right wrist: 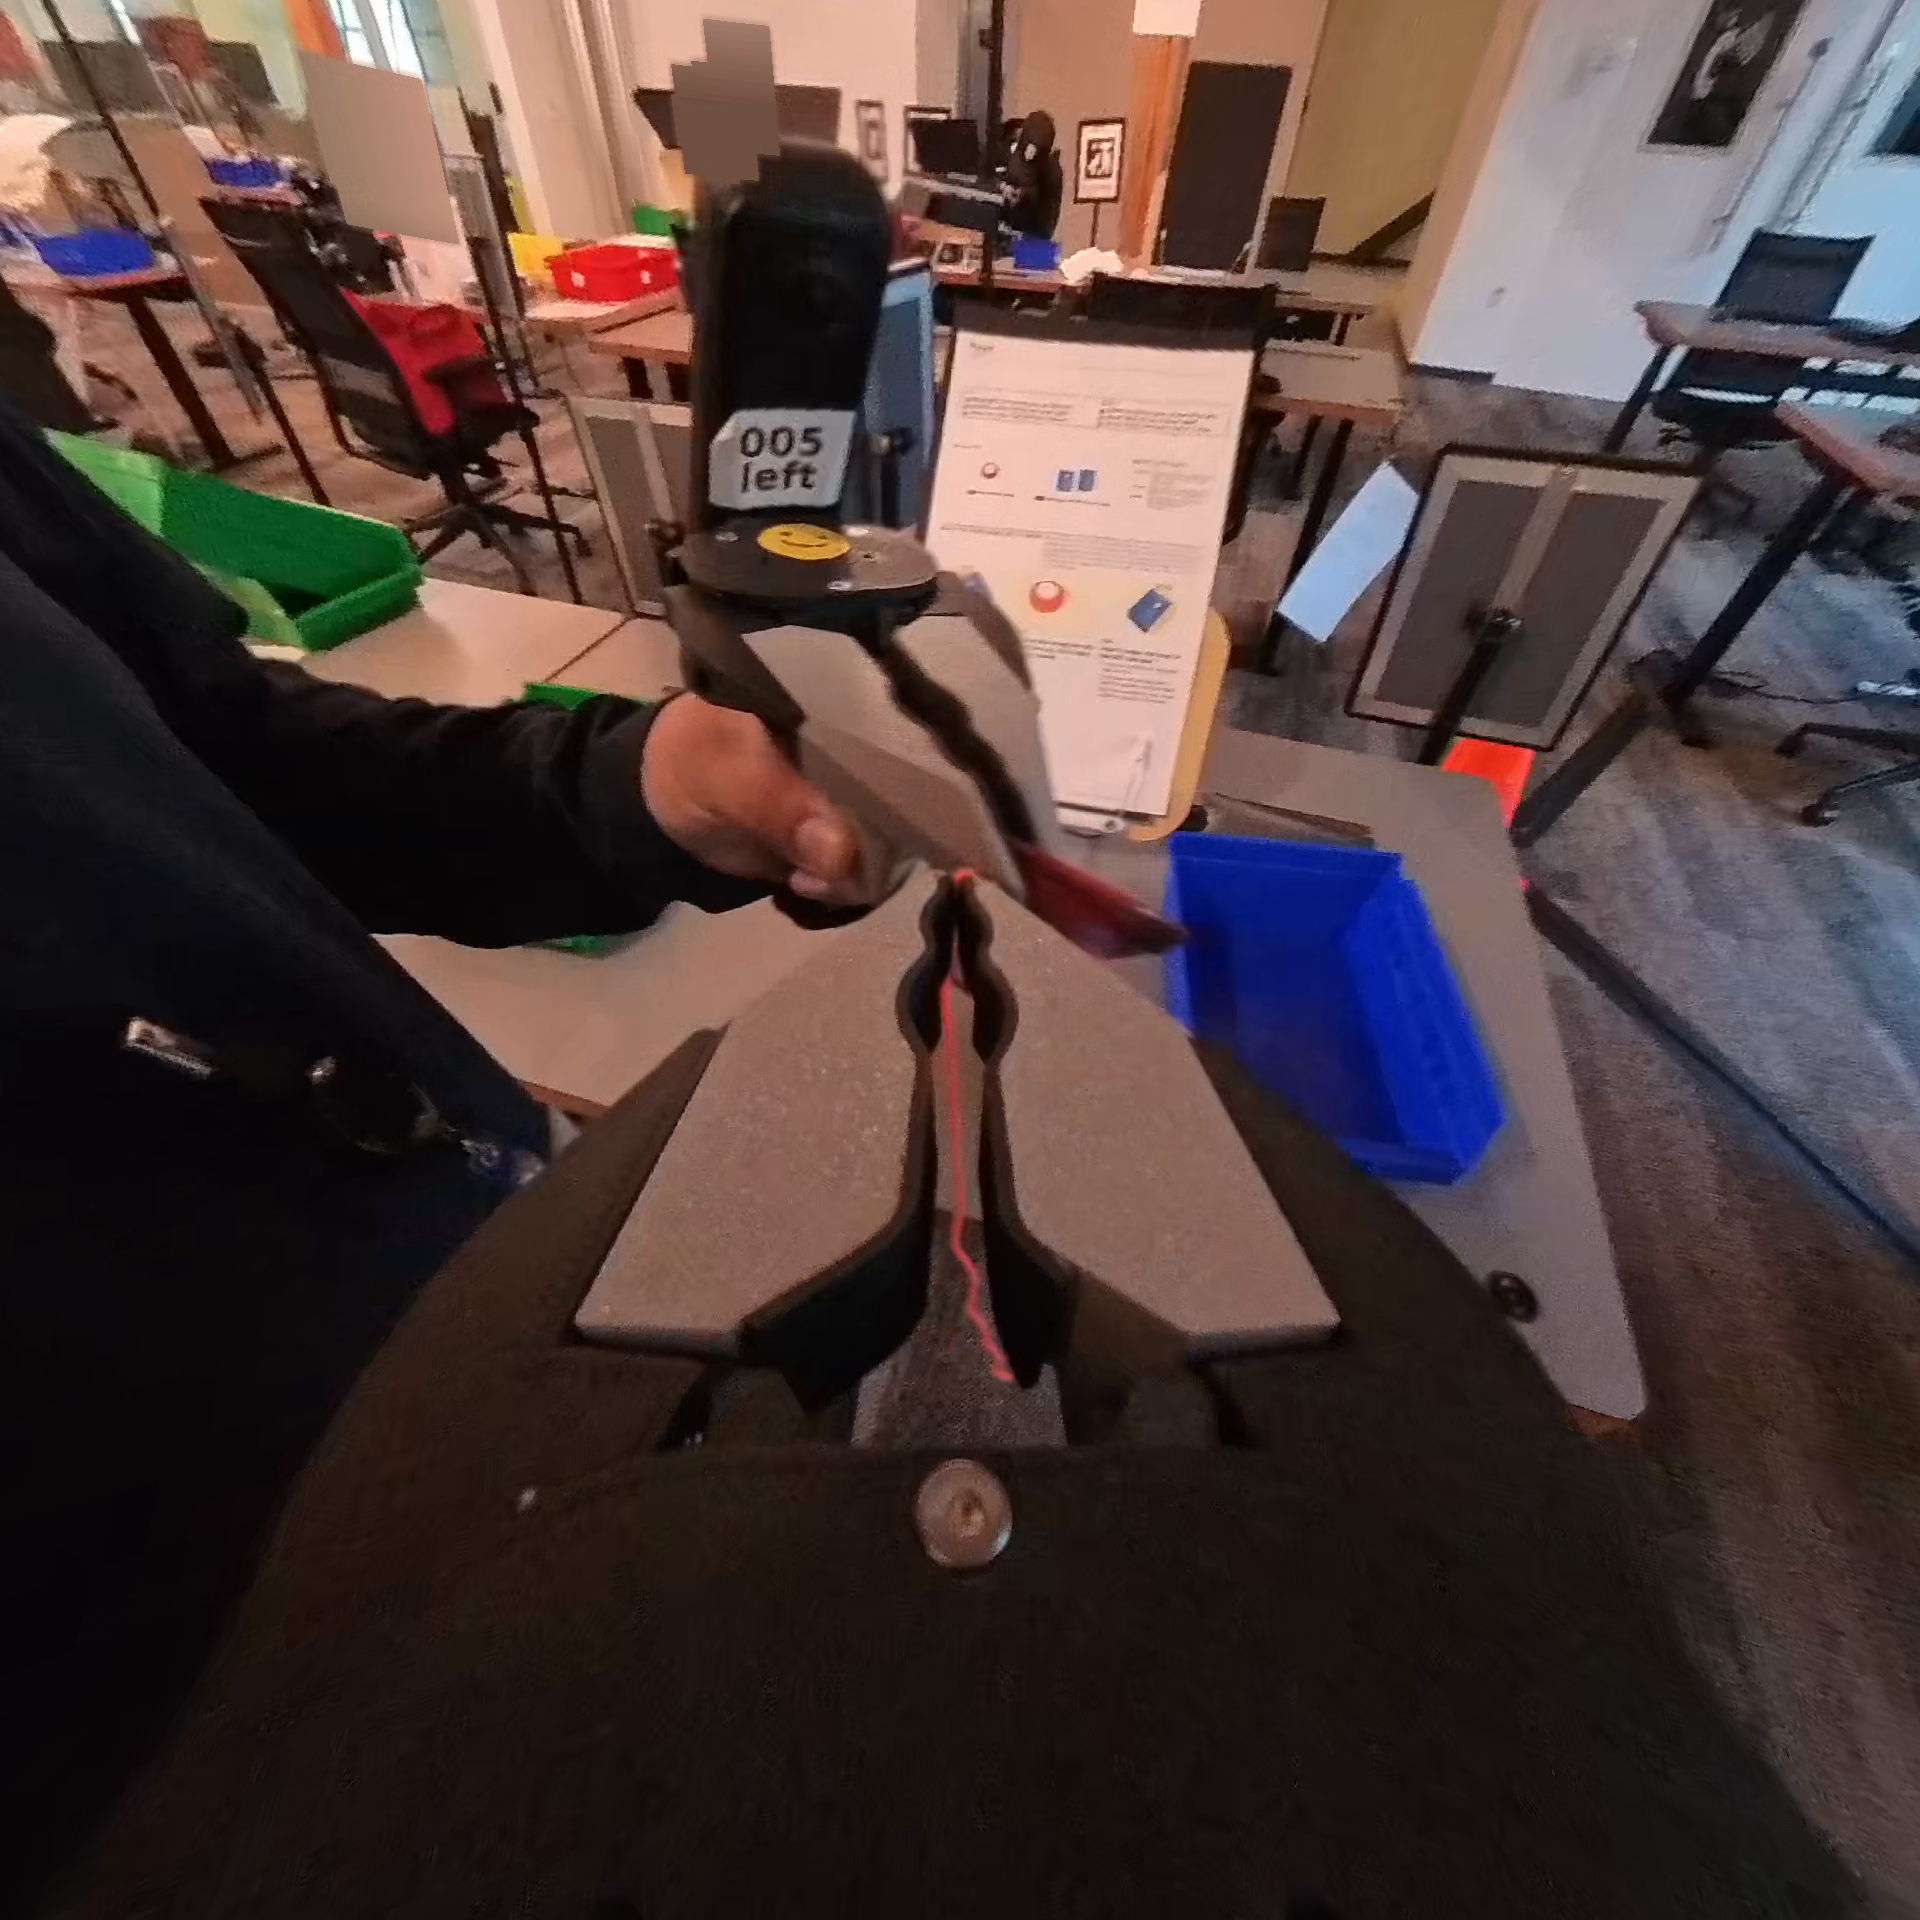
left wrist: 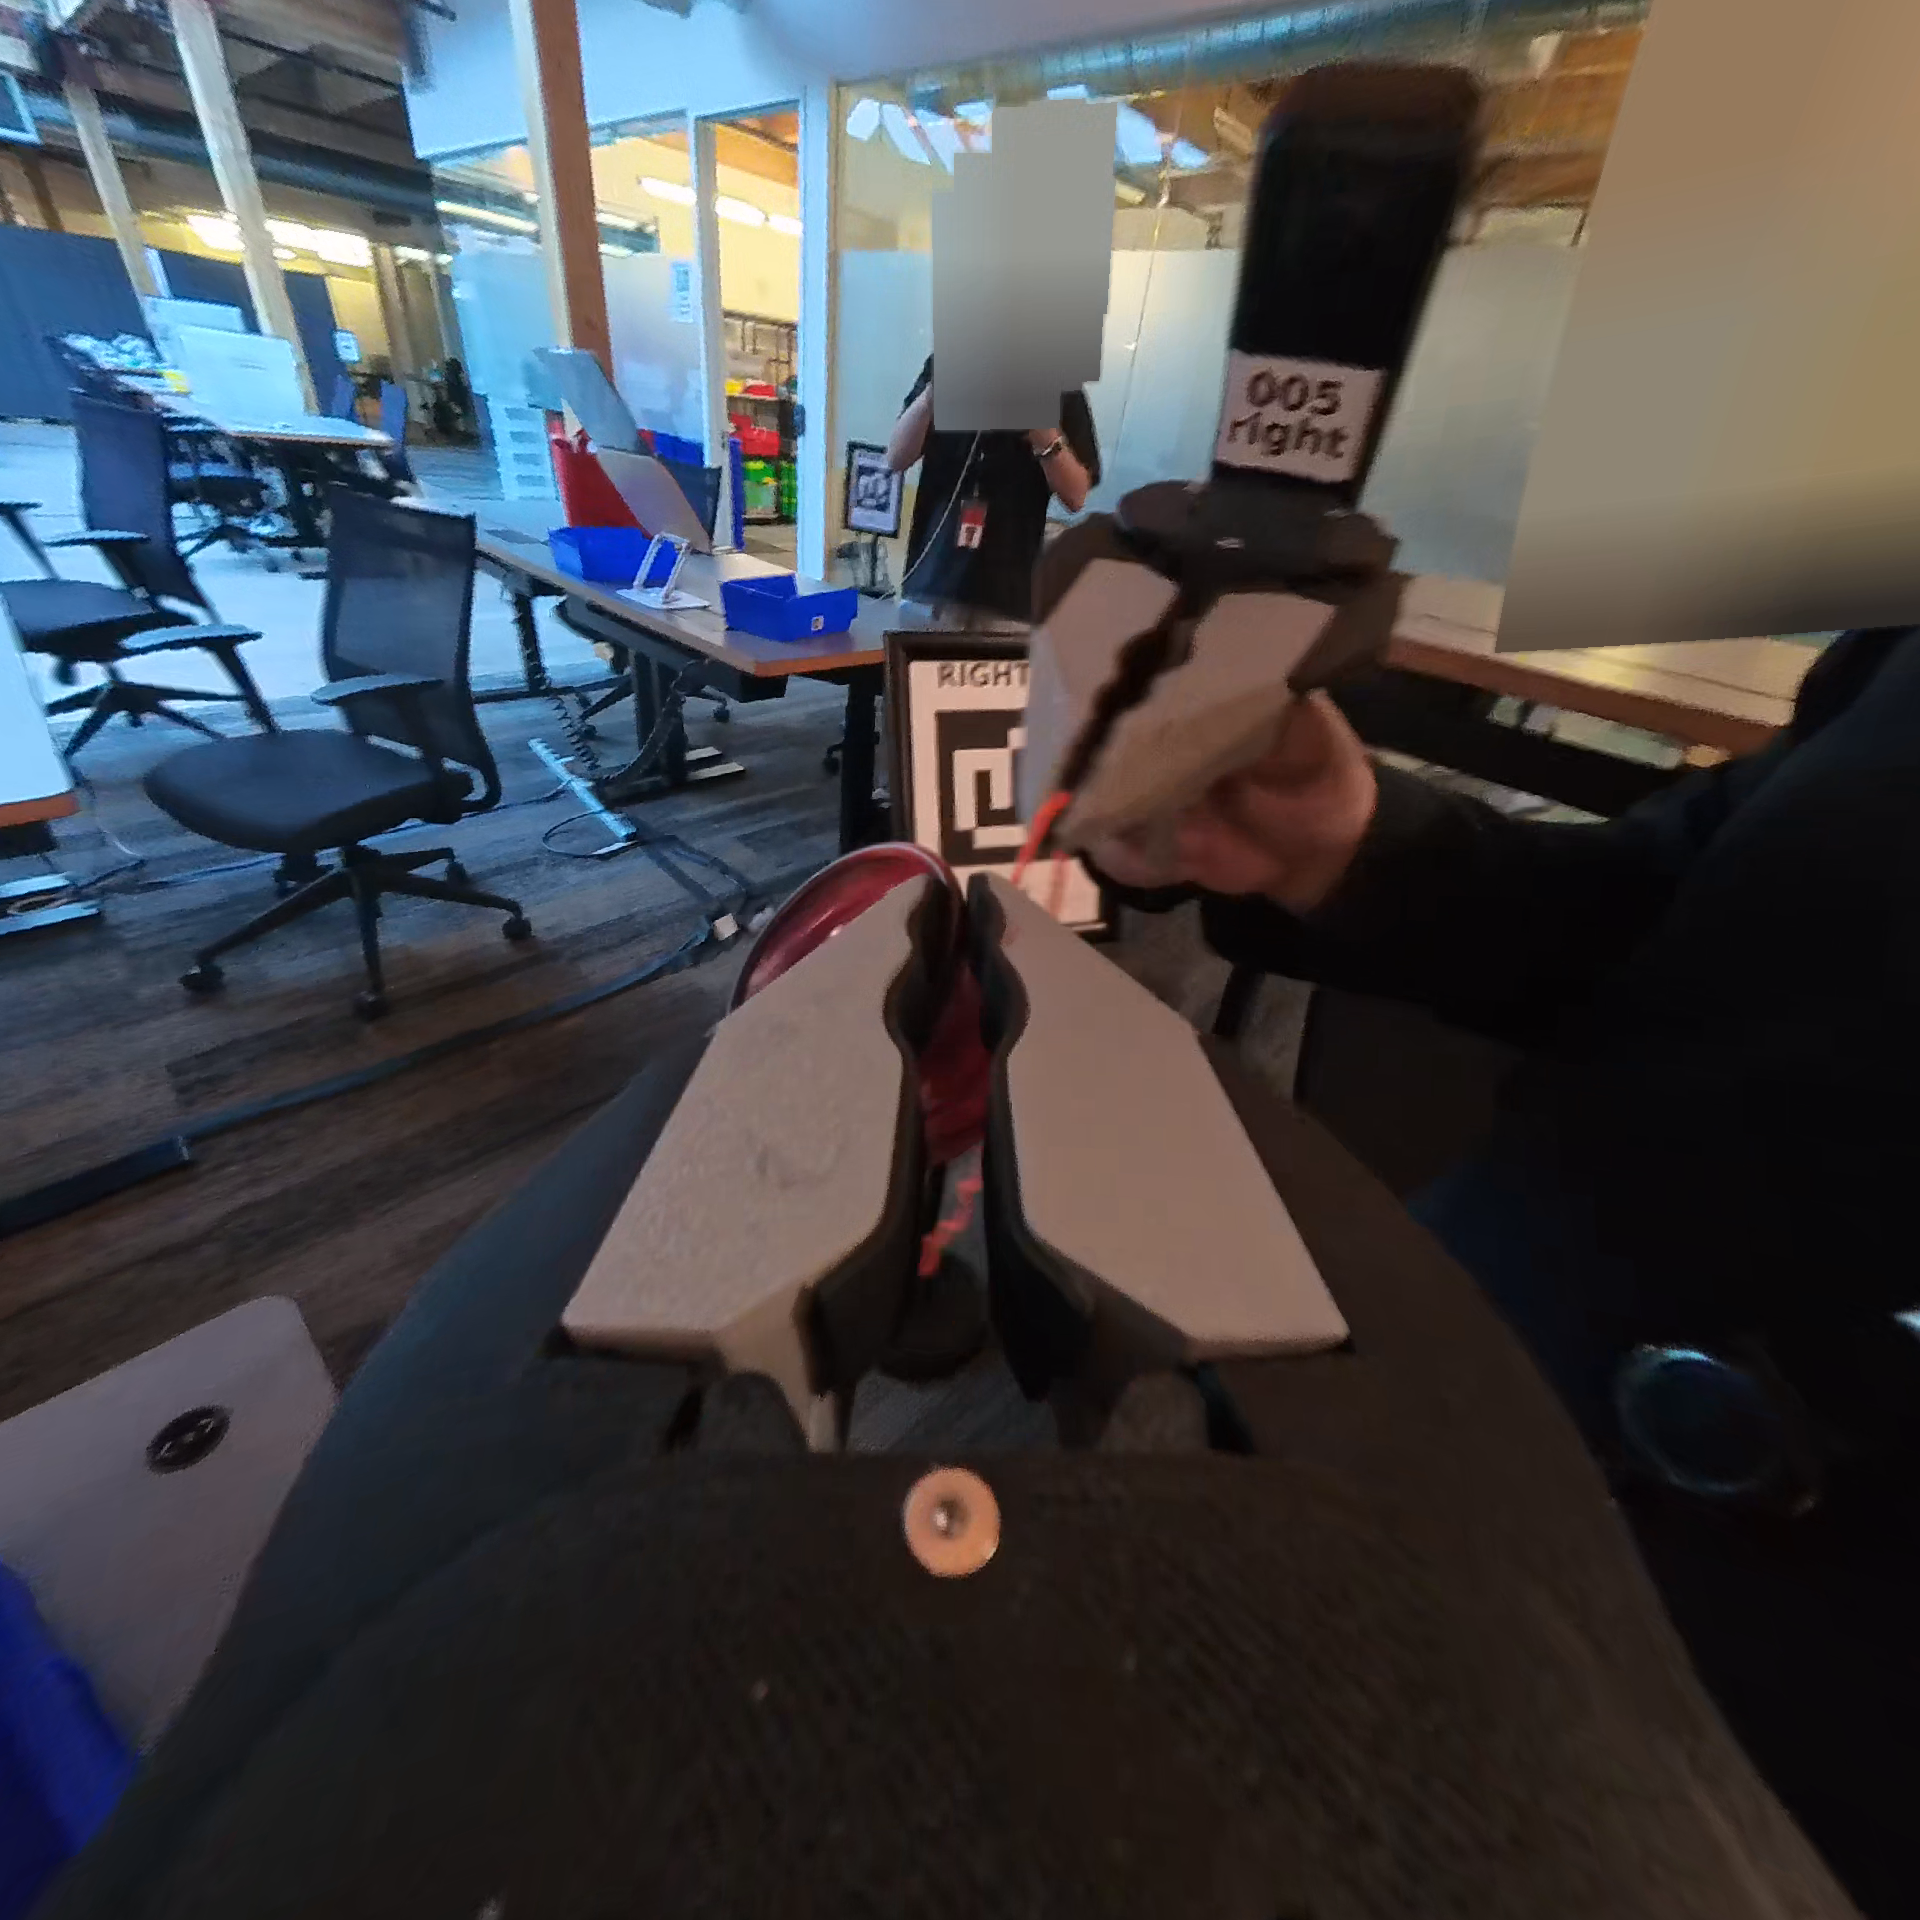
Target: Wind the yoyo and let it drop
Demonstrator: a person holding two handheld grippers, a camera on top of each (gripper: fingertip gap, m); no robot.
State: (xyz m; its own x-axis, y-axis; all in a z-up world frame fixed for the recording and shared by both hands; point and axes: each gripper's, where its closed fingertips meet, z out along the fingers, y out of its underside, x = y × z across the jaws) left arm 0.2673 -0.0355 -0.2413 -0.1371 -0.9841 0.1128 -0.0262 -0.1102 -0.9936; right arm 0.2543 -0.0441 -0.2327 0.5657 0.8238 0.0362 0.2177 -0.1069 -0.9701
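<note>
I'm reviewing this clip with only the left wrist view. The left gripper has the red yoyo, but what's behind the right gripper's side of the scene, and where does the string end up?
Observer: In the right wrist view the red string runs back between the right gripper's shut fingers, pinched at the tips.
Operator: Anything under the yoyo?
Observer: A blue bin sits on a grey table just beyond the yoyo, which sticks out of the left gripper.
Operator: Any other bins?
Observer: A green bin on a table behind the person's left arm.
</note>
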